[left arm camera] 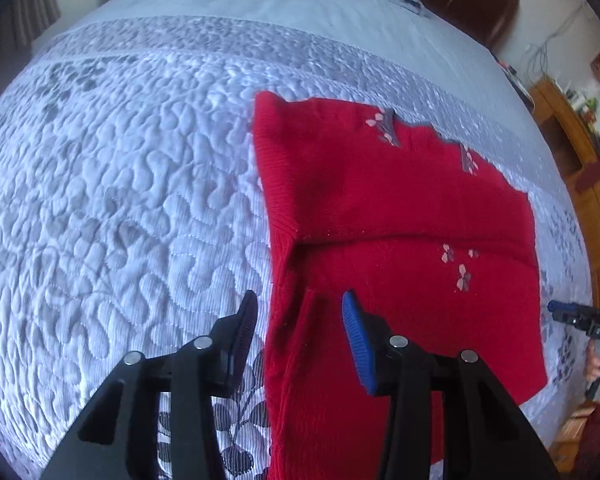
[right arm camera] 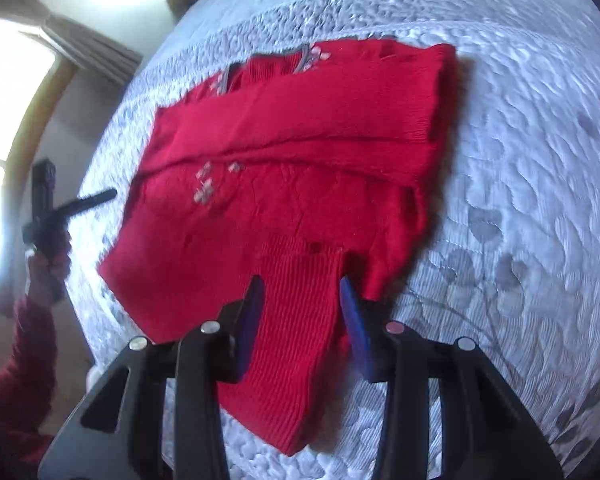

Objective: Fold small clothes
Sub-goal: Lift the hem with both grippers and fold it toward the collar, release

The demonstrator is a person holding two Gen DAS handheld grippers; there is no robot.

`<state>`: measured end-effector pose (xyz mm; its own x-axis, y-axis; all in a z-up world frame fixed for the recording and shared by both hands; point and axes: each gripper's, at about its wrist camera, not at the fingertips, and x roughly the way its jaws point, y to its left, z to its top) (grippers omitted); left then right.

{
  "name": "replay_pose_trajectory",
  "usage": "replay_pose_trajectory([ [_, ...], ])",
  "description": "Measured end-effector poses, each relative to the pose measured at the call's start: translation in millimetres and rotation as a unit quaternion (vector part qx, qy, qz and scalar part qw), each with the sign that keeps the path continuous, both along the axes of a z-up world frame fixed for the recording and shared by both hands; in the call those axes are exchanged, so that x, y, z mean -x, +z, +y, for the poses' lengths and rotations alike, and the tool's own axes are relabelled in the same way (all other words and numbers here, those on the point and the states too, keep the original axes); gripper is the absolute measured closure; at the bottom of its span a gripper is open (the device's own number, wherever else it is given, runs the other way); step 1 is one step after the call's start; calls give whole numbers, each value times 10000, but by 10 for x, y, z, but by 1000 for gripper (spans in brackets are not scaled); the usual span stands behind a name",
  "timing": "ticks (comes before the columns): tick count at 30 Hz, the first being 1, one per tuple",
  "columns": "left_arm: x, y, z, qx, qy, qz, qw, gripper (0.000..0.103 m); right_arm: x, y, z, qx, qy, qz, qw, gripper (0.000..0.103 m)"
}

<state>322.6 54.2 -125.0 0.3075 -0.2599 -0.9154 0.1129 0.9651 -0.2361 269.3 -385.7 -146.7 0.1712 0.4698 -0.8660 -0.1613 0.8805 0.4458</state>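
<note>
Your red knit sweater (left arm camera: 400,200) lies flat on the bed's quilted bedspread (left arm camera: 120,200), partly folded, a fold crease running across its width. Its neckline with the pale flower embroidery points away from you; its long axis runs from you toward the far side of the bed. Your left gripper (left arm camera: 298,300) hangs over the sweater's near left edge, jaws released, one finger above the bedspread, the other above the knit. Your right gripper (right arm camera: 302,284) straddles the ribbed sleeve (right arm camera: 296,320), jaws parted, pads not pressing it.
</note>
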Motion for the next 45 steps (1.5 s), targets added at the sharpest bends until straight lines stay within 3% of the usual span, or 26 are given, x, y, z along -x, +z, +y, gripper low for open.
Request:
replay_pose_trajectory([
  [8,-124,-194,-154,-329,-534,130,9979,58,-133,-289,-27,-97,6,424,9991,63],
  [11,-87,-221,-202,-258,-646,147,9975,58,-121,-334,18,-41,90,421,9991,63],
  [14,-24,-226,-268,-380,-784,58,9962,58,-120,-341,32,-36,57,397,9992,70],
  [18,54,-304,-326,-599,-880,50,9943,60,-75,-362,54,-19,121,405,9991,99],
  [19,66,-318,-320,-596,-832,30,9947,63,-53,-364,55,-49,122,397,9991,99],
  [20,72,-317,-310,-569,-794,-1,9952,76,-29,-350,55,-84,110,349,9993,99],
  [21,79,-301,-293,-553,-718,-38,9959,87,-1,-324,47,-156,94,285,9994,99],
  [23,83,-249,-245,-411,-591,-102,9974,93,39,-251,18,-281,43,183,9994,99],
  [27,153,-29,-158,-248,-450,-371,9980,94,140,-10,-77,-716,-82,-137,9973,99],
  [29,203,74,-125,-241,-423,-479,9977,99,199,132,-106,-803,-105,-316,9962,99],
  [36,286,438,-25,247,-272,-916,9951,99,289,462,-158,-1015,-194,-699,9922,100],
  [41,-83,699,-86,302,25,-1289,9912,99,4,704,-256,-971,-412,-943,9899,100],
  [45,-589,801,-170,257,262,-1454,9887,99,-500,881,-334,-775,-626,-1053,9894,100],
])
